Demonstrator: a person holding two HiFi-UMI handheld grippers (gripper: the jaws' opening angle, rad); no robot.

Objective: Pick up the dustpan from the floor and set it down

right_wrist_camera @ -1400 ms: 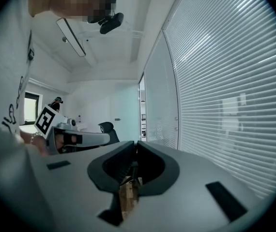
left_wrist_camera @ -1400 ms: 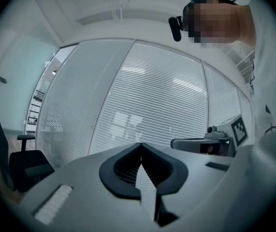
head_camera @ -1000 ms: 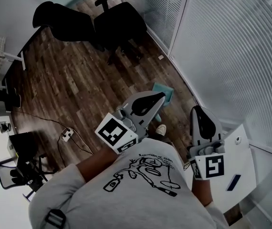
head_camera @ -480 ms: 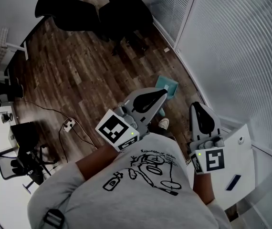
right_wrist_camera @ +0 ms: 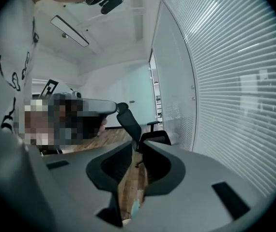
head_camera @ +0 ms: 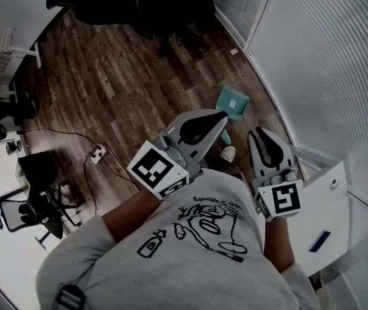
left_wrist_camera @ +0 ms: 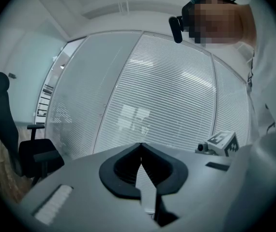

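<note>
Head view, looking steeply down, caught the teal plastic dustpan (head_camera: 231, 104), a flat scoop shape, lying on the dark wood-plank floor (head_camera: 106, 95) right of centre, beside the ribbed slatted blinds (head_camera: 326, 76). Just below it in the frame, the left gripper (head_camera: 223, 115), smooth grey with curved black pads, had its jaws pressed tip to tip on nothing. Lower right, the right gripper (head_camera: 259, 133) had just been opening its jaws to a thin slit, nothing between them. Black padded office chairs (head_camera: 171, 5) stood at the top edge.

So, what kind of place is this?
Most likely an office: black swivel chairs stand on a wood-look floor, and tall blind-covered walls run along one side.
</note>
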